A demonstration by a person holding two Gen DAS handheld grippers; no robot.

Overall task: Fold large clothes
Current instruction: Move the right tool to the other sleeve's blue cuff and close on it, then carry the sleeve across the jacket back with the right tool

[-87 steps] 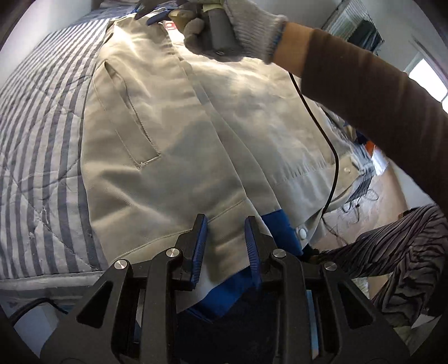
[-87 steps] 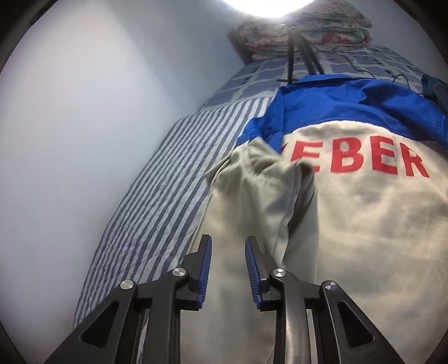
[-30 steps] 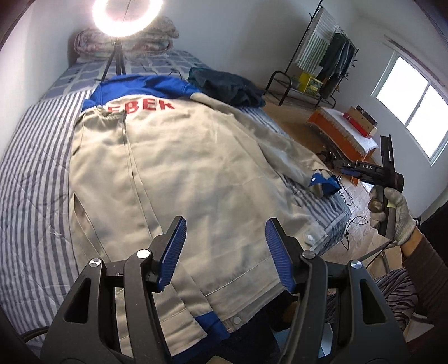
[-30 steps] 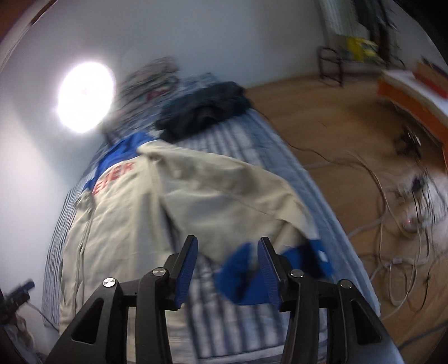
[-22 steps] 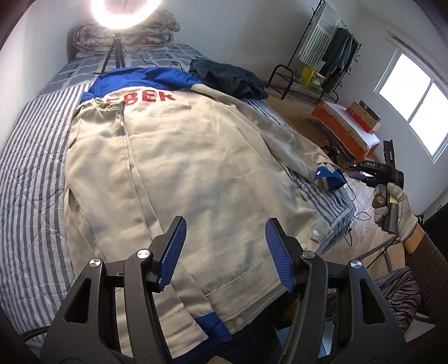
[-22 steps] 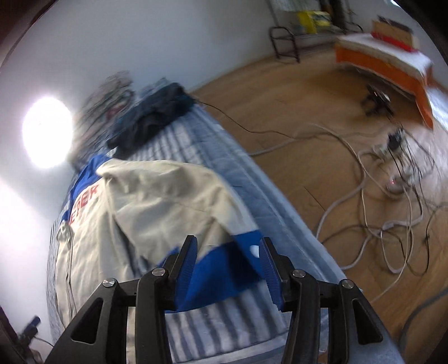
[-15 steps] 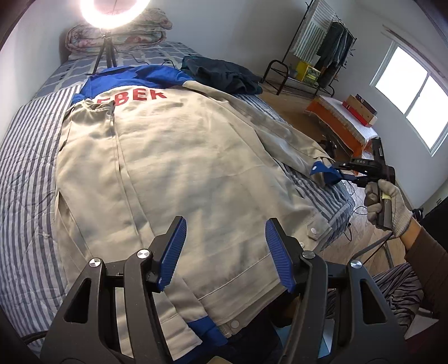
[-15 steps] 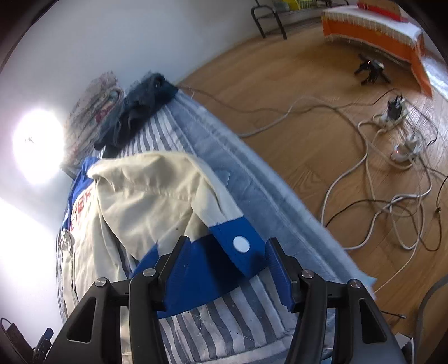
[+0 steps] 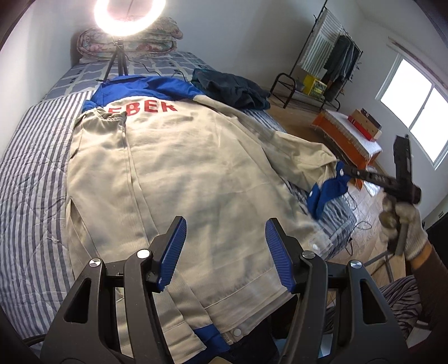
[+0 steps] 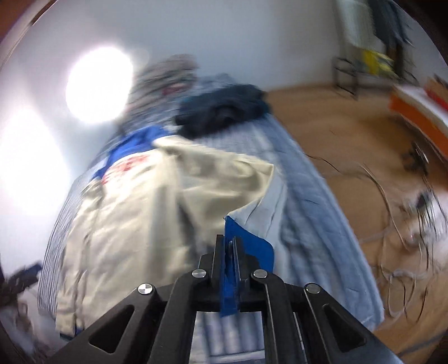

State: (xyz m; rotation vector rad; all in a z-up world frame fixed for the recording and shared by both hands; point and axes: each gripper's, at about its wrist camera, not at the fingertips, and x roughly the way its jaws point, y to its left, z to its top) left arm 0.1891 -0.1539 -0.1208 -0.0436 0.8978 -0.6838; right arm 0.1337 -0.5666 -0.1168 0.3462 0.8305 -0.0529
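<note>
A large beige jacket [image 9: 179, 173] with blue yoke, blue cuffs and red letters lies back up on the striped bed [image 9: 25, 168]. Its left side is folded in over the back. My left gripper [image 9: 225, 252] is open and empty, hovering above the jacket's lower hem. My right gripper [image 10: 229, 249] is shut on the blue cuff [image 10: 252, 249] of the right sleeve and holds it lifted off the bed's right edge. In the left wrist view the right gripper [image 9: 343, 169] and the raised cuff [image 9: 326, 193] show at the right.
A dark garment [image 9: 232, 89] lies on the bed beyond the jacket. A ring light on a tripod [image 9: 126, 16] and folded quilts [image 9: 128, 44] stand at the head. Wood floor with cables [image 10: 392, 196], a clothes rack [image 9: 330, 58] and an orange bench [image 9: 347, 145] are on the right.
My right gripper closed on the blue sleeve cuff and lifted it off the bed. My left gripper stayed open above the hem, having earlier released it.
</note>
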